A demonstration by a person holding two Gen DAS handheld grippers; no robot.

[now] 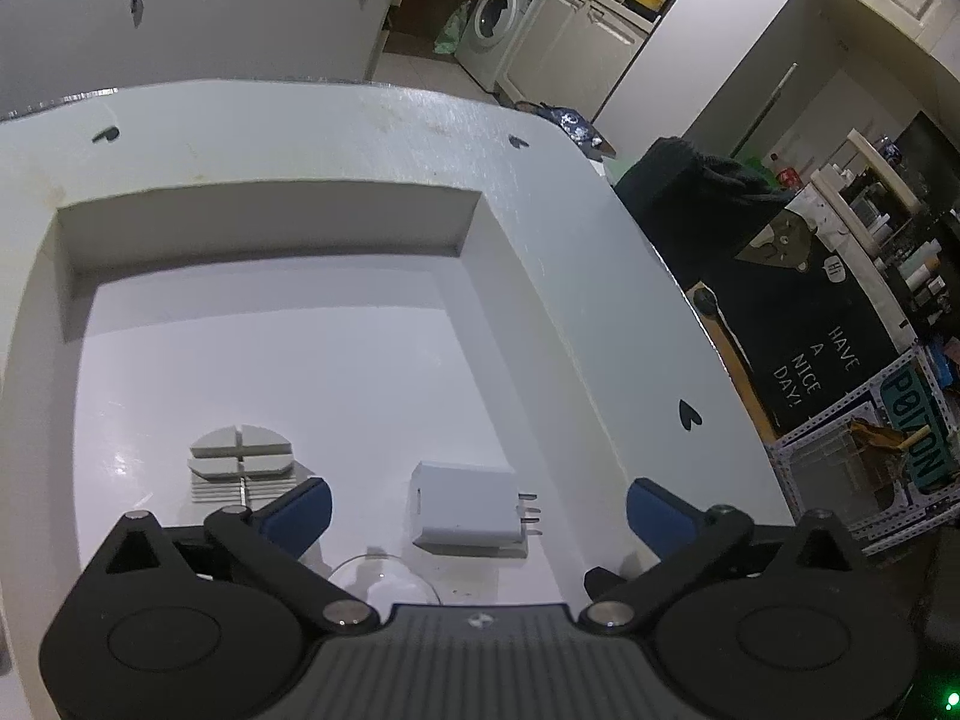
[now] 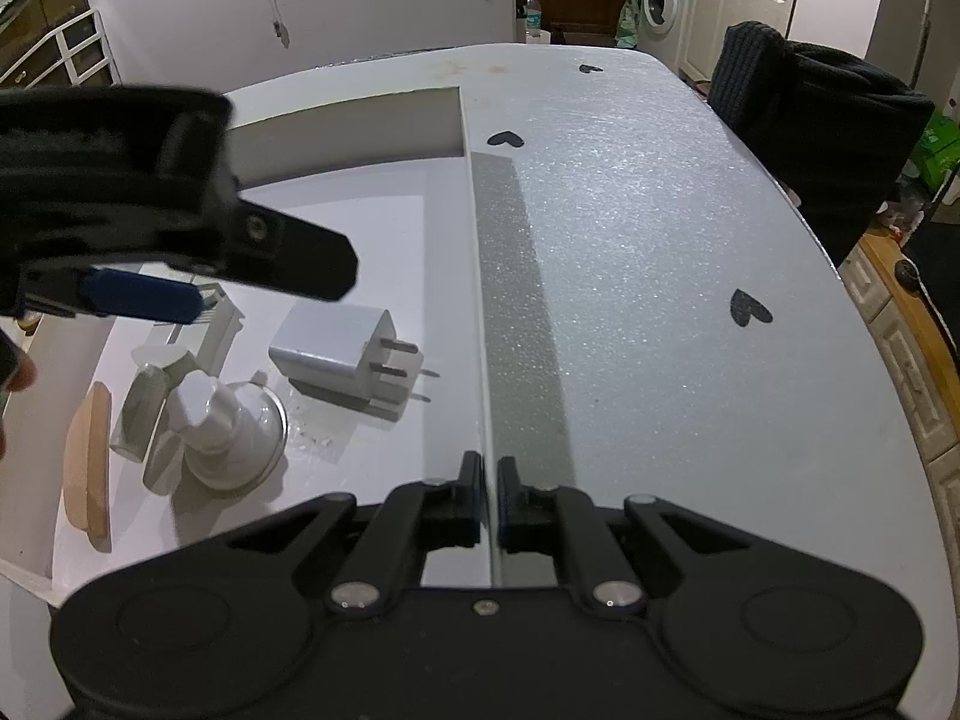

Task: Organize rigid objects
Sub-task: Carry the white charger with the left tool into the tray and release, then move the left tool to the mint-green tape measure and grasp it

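A white plug adapter (image 1: 465,507) lies on the floor of a shallow white tray (image 1: 270,228), prongs pointing right. My left gripper (image 1: 477,510) is open, its blue fingers on either side of the adapter, above it. In the right wrist view the adapter (image 2: 336,354) sits near the tray's right wall (image 2: 474,276). My right gripper (image 2: 489,501) is shut, with the thin top of that wall between its fingertips. A white slotted block (image 1: 240,462), a white suction knob (image 2: 225,432), a grey wedge (image 2: 141,405) and a tan wooden stick (image 2: 87,459) also lie in the tray.
The tray sits sunk in a white foam tabletop (image 2: 660,270) with black heart marks (image 2: 747,307). A dark cloth-draped chair (image 2: 804,120) stands at the table's far right. A washing machine (image 1: 495,21) is in the background.
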